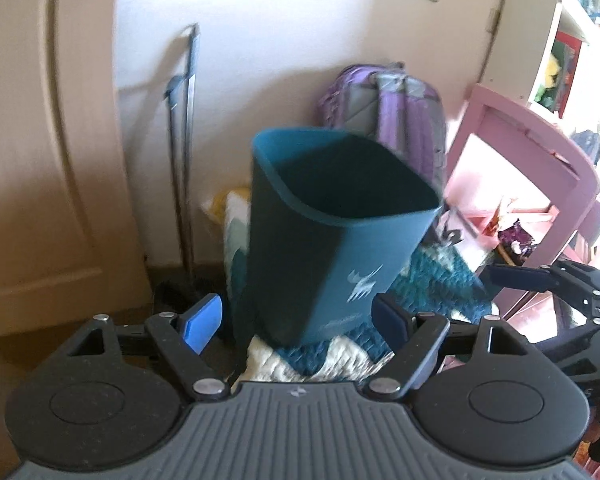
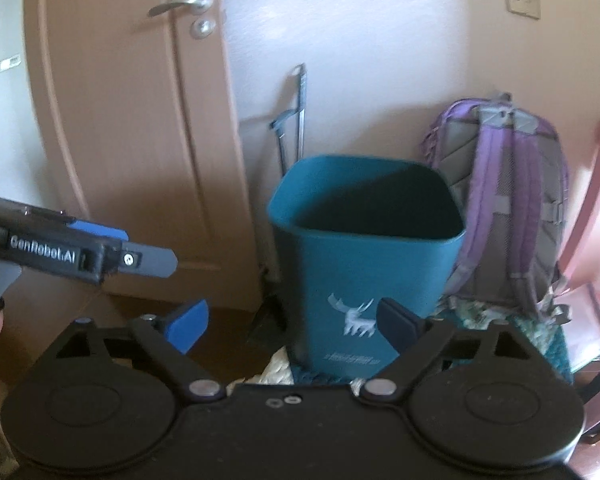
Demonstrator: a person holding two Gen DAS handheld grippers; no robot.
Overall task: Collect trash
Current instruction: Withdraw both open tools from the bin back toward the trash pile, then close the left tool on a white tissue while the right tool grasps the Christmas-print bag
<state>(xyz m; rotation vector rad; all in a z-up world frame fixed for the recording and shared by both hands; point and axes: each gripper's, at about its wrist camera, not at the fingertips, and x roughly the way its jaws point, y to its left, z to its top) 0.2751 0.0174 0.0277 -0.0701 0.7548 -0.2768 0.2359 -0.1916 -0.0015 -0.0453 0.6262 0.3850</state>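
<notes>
A teal waste bin [image 2: 364, 264] stood upright on a teal-and-white crocheted blanket [image 1: 432, 288] spread on the floor, near the wall. A white moose figure and some small lettering marked its front face. Its mouth was open with no lid, and the inside lay in deep shadow; what could be seen of the interior held nothing, though the bottom was too dark to be sure.

The left tongs [image 1: 298, 320] were spread wide, the blue pads [image 1: 202, 322] standing apart on either side of the bin's lower part and not touching it, with nothing between them. The right tongs [image 2: 292, 326] were likewise spread wide and held nothing; the bin's front face showed in the gap between their pads, farther off. In the right wrist view the left tongs reached in from the left edge, a fingertip of the person visible under them.

A purple and grey backpack [image 2: 508, 208] leaned against the wall just beside the bin, on its right. A folded metal trolley frame [image 2: 296, 120] stood against the wall behind the bin's left side, next to a brown door [image 2: 120, 140] with a metal handle. Pink furniture [image 1: 520, 168] stood at the right, with shelves beyond it.
</notes>
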